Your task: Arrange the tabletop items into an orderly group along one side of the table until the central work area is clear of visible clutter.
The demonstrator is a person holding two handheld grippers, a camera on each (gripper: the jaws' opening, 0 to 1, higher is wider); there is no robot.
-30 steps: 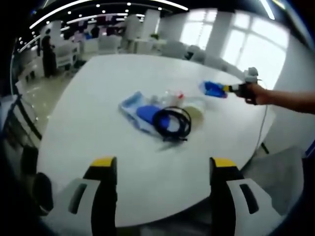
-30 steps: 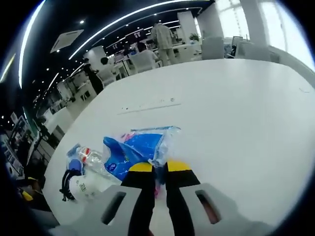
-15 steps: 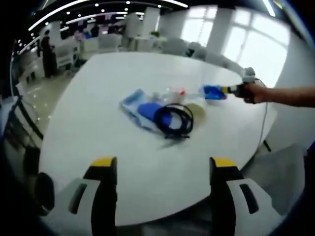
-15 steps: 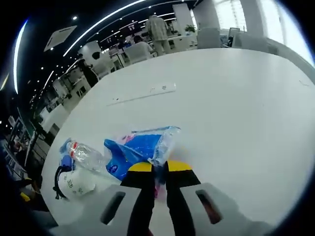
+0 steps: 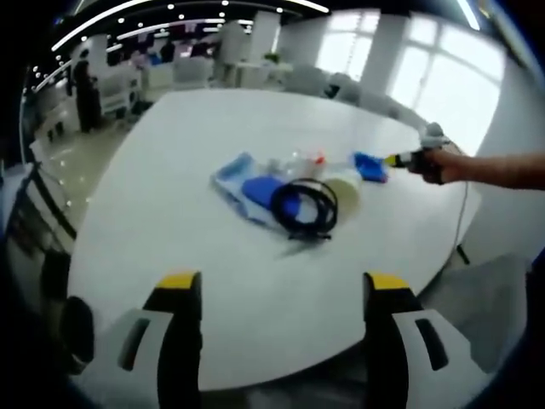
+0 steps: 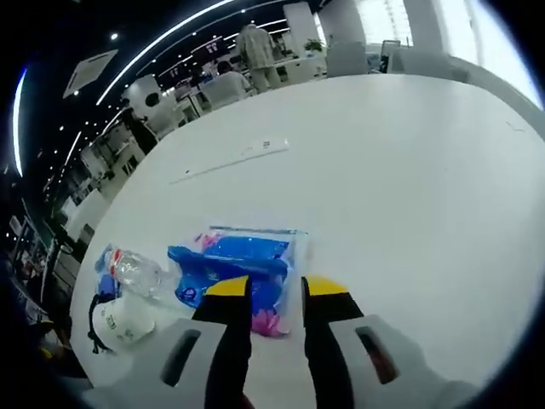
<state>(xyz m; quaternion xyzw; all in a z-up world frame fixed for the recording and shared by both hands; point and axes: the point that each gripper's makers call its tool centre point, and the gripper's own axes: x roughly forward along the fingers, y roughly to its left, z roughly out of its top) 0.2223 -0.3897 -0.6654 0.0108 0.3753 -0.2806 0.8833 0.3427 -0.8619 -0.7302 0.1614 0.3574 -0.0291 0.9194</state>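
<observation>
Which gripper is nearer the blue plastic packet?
Right. The right gripper is directly at the blue plastic packet; the left gripper hangs back at the near table edge.

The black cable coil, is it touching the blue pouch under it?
Touching. In the left gripper view the black cable coil lies across the near end of the blue pouch, overlapping it with no white table between them.

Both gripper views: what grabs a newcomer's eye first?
The cluster of items mid-table on the white table: a black coiled cable lying over a blue packet, with a clear plastic bottle and a white roll beside them. Next, the right gripper at a blue plastic bag lying flat, jaws slightly parted around its near edge.
</observation>
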